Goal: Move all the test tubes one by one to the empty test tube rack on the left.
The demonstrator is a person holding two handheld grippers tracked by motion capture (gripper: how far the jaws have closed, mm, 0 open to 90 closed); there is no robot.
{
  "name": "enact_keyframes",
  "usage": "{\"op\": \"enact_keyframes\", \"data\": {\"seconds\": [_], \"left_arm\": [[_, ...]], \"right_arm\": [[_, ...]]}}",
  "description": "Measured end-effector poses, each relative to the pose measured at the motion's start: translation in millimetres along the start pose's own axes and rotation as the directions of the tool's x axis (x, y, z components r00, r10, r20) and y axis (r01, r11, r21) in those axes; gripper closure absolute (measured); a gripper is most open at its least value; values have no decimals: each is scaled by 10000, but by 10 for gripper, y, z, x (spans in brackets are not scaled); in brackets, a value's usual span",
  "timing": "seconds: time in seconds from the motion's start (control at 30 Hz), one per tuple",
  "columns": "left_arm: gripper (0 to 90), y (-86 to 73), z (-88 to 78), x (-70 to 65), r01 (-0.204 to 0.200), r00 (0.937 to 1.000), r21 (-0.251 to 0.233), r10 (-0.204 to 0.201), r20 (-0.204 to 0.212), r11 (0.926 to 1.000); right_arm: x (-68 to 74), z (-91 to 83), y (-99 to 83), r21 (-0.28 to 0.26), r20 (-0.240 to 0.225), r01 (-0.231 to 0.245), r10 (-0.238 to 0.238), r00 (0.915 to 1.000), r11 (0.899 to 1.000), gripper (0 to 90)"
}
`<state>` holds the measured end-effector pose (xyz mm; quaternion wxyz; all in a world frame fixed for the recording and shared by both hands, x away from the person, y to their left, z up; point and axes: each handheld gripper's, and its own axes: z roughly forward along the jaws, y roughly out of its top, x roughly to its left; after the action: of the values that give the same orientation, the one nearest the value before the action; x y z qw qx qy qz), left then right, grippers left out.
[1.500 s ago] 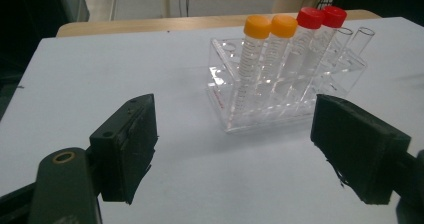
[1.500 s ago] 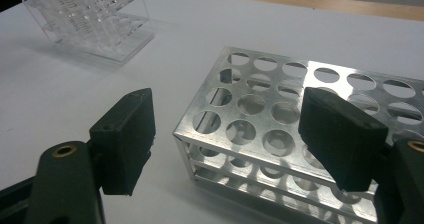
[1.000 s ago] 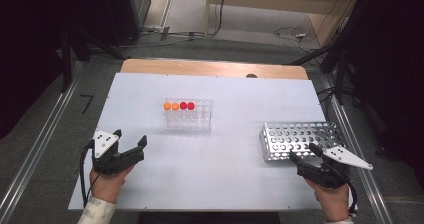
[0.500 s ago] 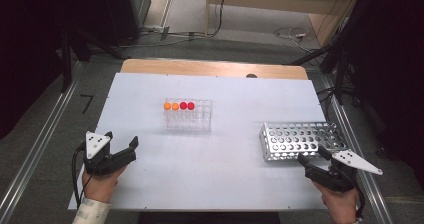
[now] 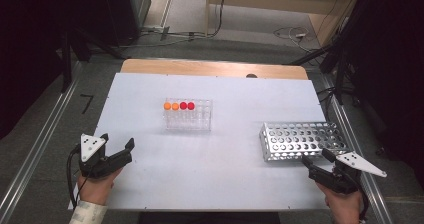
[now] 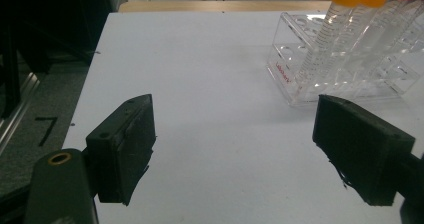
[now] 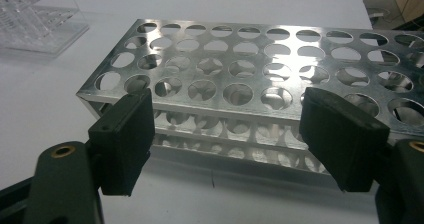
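Observation:
A clear plastic rack (image 5: pixel 187 115) stands mid-table with two orange-capped tubes (image 5: pixel 171 106) and two red-capped tubes (image 5: pixel 187 105) in its back row. A perforated metal rack (image 5: pixel 300 140) sits at the right. My left gripper (image 5: pixel 118 141) rests open at the near left, well short of the clear rack. In the left gripper view its jaws stand wide around bare table (image 6: pixel 235 119), with the clear rack (image 6: pixel 350 69) ahead to the right. My right gripper (image 5: pixel 317 158) is open just in front of the metal rack (image 7: pixel 260 64), with nothing between its fingers (image 7: pixel 125 139).
The white tabletop (image 5: pixel 225 179) ends in a wooden strip (image 5: pixel 215 67) at the far side. Metal rails (image 5: pixel 35 154) run along the floor on both sides, and cables lie on the floor beyond the table.
Both hands have drifted slightly outward and back toward the near edge. The jaws kept their opening, and the racks have not moved.

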<state>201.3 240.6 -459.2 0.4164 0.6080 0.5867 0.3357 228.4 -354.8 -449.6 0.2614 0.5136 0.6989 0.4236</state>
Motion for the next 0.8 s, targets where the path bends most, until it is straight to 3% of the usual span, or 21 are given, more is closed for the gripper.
{"op": "enact_keyframes", "data": {"seconds": [0.43,0.8], "left_arm": [[175,-12,-17,74,97,9997,9,-97,-211,10000],[176,-44,-58,177,210,9989,67,-207,-422,9998]], "right_arm": [[-86,-27,-26,-29,300,-144,145,9994,9999,208],[-217,-51,-61,-22,643,-568,568,9963,9984,209]]}}
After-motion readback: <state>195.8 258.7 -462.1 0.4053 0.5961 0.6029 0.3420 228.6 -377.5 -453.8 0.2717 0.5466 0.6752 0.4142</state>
